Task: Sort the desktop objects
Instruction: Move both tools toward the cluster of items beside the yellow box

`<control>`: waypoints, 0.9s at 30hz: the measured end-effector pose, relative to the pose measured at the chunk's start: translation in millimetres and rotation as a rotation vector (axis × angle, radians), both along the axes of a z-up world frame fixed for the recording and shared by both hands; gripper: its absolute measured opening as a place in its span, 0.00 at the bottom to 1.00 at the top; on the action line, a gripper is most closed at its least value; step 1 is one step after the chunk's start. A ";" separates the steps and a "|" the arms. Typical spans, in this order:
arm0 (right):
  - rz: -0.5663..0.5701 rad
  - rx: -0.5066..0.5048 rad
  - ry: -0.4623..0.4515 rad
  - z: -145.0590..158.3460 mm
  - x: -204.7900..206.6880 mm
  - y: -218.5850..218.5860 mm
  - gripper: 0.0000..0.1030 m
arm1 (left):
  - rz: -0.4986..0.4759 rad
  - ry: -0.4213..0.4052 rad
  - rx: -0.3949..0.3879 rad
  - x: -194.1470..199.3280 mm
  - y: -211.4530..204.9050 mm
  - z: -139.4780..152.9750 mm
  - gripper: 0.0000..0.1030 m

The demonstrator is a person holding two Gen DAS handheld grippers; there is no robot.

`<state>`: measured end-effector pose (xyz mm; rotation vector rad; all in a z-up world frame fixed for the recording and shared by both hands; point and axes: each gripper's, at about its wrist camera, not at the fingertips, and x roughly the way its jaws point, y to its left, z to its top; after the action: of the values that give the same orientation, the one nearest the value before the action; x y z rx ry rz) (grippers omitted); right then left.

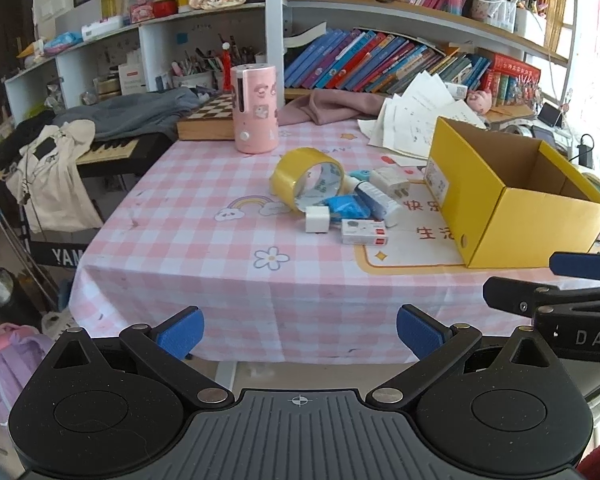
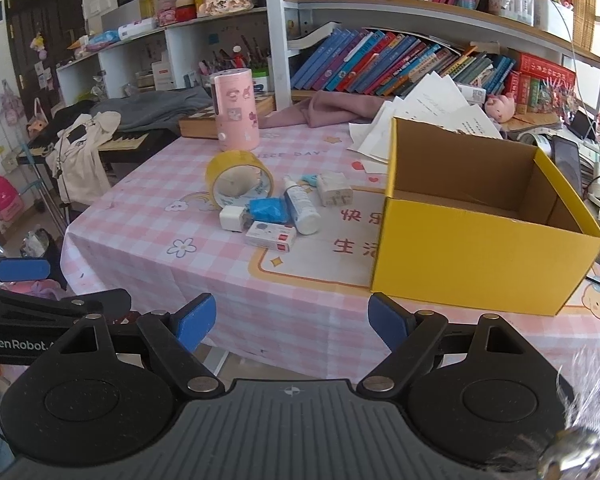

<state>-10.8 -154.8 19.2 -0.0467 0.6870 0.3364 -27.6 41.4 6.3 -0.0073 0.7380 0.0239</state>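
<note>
A small pile lies mid-table: a yellow tape roll [image 1: 306,178] [image 2: 238,178], a white charger cube [image 1: 317,219] [image 2: 233,219], a blue packet [image 1: 346,206] [image 2: 268,209], a white bottle [image 1: 378,200] [image 2: 301,205], a white plug adapter [image 1: 392,182] [image 2: 334,189] and a flat white box [image 1: 365,232] [image 2: 271,236]. An open yellow cardboard box [image 1: 512,216] [image 2: 476,248] stands to their right, nothing visible inside. My left gripper [image 1: 300,330] hangs open before the table's near edge, holding nothing. My right gripper [image 2: 292,324] is open too, just short of the yellow box.
A pink cylinder [image 1: 255,108] [image 2: 236,110] stands behind the pile, with a chessboard [image 1: 208,118], a pink cloth [image 1: 332,106] and loose papers [image 1: 416,120] further back. Bookshelves line the rear. A keyboard with clothes [image 1: 72,148] sits left of the pink checked tablecloth [image 1: 204,248].
</note>
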 end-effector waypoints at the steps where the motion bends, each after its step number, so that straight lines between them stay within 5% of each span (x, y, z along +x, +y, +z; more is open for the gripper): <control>1: 0.005 0.000 -0.001 0.1 0.8 1.8 0.81 | 0.001 -0.003 0.000 -0.3 1.5 0.2 1.00; 27: 0.053 -0.004 -0.013 -2.3 31.5 26.9 0.81 | 0.036 -0.023 -0.012 21.1 25.5 -4.2 1.00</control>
<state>20.7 -127.9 16.9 -0.0708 0.6747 0.3855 -6.6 66.9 2.0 -0.0327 0.7154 0.0536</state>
